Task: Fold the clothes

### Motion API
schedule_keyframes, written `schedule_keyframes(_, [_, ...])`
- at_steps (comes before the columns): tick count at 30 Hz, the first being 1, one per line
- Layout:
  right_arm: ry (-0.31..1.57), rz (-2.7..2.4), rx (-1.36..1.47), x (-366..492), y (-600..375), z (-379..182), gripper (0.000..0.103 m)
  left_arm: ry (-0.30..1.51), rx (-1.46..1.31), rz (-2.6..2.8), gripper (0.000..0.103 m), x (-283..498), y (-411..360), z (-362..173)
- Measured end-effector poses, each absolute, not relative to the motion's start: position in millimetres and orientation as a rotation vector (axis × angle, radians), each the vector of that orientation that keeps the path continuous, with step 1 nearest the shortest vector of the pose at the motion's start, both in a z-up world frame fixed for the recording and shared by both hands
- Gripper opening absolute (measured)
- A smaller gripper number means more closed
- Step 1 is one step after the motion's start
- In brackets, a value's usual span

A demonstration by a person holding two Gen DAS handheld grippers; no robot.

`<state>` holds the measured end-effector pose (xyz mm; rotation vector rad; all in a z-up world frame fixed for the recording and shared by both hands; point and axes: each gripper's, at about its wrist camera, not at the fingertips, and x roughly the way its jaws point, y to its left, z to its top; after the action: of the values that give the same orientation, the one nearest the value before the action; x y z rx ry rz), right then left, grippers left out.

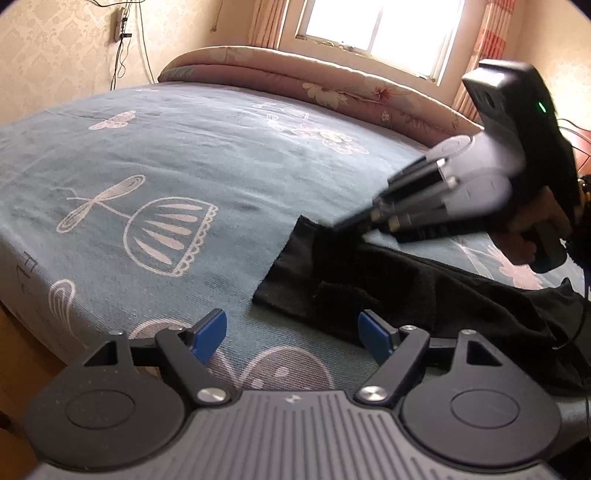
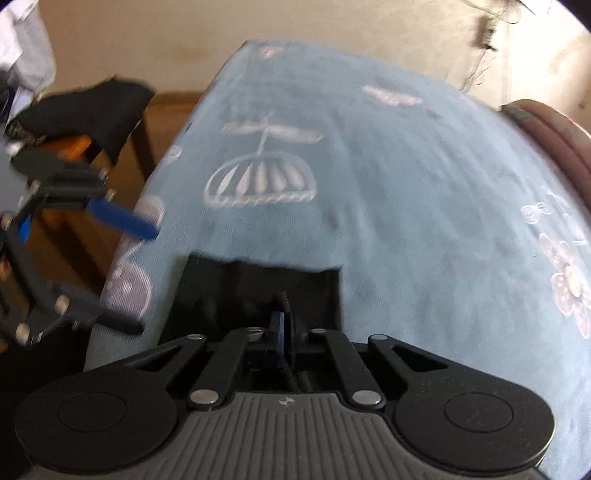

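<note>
A black garment (image 1: 424, 288) lies on the blue-grey bed sheet (image 1: 184, 147), its straight hem towards the middle of the bed. My left gripper (image 1: 293, 334) hovers open just off the garment's near corner, nothing between its blue pads (image 1: 210, 334). In the left wrist view my right gripper (image 1: 338, 225) comes in blurred from the right, tips down at the garment's far edge. In the right wrist view that right gripper (image 2: 282, 325) is shut, pinching a ridge of the black garment (image 2: 229, 288). The open left gripper (image 2: 146, 280) shows at the left.
A rolled floral quilt (image 1: 332, 85) lies along the head of the bed under a bright window (image 1: 376, 26). Cables and a power strip (image 1: 122, 22) hang on the wall. Beside the bed stands a wooden chair (image 2: 81, 147) with dark cloth (image 2: 92, 107) on it.
</note>
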<state>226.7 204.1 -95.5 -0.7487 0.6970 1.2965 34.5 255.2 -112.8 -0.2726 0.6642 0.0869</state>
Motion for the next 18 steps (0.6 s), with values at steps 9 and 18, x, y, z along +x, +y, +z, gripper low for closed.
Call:
schedule_keyframes(9, [0.714,1.130,-0.593,262.5,206.1,-87.5,0.015,0.659,-0.275,0.085,0.079,31.1,256.0,-111.9])
schedule_keyframes(18, [0.743,1.278,-0.691,198.6,205.1,-87.5,0.025,0.669,-0.278,0.113,0.079,29.6,260.0,-113.6])
